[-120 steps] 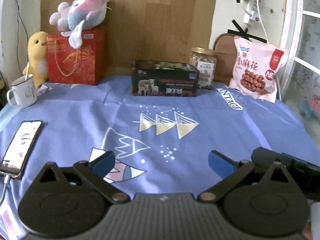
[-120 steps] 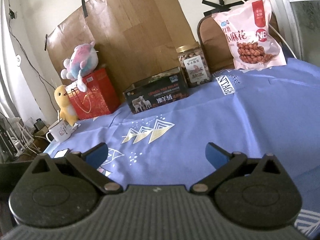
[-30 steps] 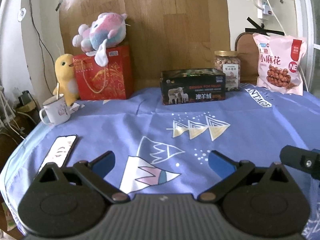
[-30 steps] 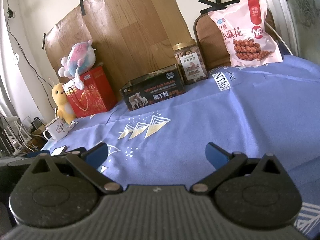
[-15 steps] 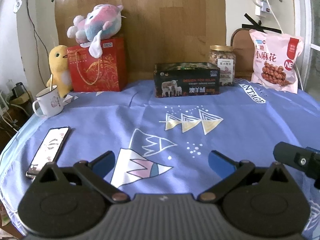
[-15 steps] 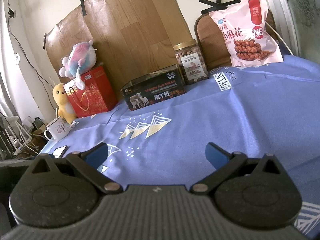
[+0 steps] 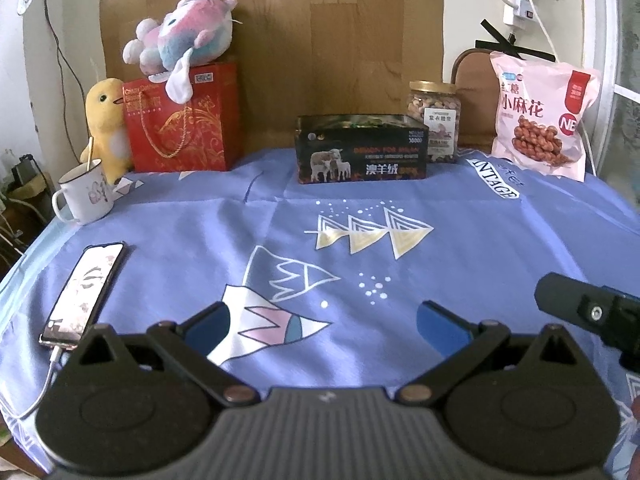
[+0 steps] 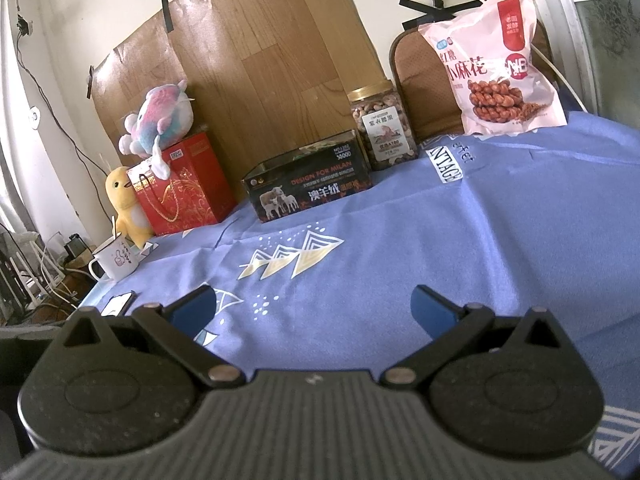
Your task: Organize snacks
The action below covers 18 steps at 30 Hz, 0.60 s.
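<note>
Hovering above the blue-clothed surface [image 7: 200, 216], the left tool [image 7: 322, 320] and right tool [image 8: 314, 306] both gape wide and empty, touching nothing. The snacks stand well apart at the far edge: black box [image 7: 362, 148], nut jar [image 7: 434, 122] just beside it, pink bag [image 7: 540, 116] further right. Grasping seems not yet begun; next comes a forward reach.

Ahead of the jaws, matt blue cloth [image 7: 192, 224] covers the counter. Far beyond them stand a glossy dark box [image 7: 362, 150], a clear plastic jar [image 7: 434, 126] and a shiny pink plastic bag [image 7: 540, 116]; wood-grain sheeting [image 7: 336, 40] backs them.
</note>
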Each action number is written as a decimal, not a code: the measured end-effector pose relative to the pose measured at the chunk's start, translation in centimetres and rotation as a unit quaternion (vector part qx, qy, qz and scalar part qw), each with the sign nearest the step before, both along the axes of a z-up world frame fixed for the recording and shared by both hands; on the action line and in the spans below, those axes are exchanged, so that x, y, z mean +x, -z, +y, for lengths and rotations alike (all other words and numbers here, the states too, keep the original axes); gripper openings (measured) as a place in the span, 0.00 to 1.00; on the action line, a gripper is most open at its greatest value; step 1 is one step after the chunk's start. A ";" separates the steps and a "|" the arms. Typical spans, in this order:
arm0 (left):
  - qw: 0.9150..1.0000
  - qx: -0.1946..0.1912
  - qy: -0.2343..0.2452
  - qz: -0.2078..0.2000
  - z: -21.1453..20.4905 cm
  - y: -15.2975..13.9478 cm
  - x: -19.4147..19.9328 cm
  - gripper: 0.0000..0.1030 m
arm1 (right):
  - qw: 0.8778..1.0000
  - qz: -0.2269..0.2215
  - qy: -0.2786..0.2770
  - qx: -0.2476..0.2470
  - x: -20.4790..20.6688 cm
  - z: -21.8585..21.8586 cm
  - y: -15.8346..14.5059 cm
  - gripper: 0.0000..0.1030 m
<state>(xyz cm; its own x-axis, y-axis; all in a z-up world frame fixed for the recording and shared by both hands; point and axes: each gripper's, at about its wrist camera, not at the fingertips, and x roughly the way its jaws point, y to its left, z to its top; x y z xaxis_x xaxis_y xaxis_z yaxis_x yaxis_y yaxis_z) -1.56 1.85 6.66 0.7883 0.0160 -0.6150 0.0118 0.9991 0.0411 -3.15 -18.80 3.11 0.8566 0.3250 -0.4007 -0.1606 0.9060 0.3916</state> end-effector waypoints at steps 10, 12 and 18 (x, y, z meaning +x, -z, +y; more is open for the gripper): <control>1.000 -0.006 0.007 0.006 -0.1 0.0 0.0 1.00 | 1.000 0.000 0.000 0.000 0.0 0.0 0.0 1.00; 1.000 -0.010 0.009 0.009 -0.1 0.0 0.0 1.00 | 1.000 0.000 0.000 0.000 0.0 0.0 0.0 1.00; 0.999 -0.022 0.015 0.019 -0.1 0.1 0.1 1.00 | 1.000 0.000 0.000 0.000 0.0 0.0 0.0 1.00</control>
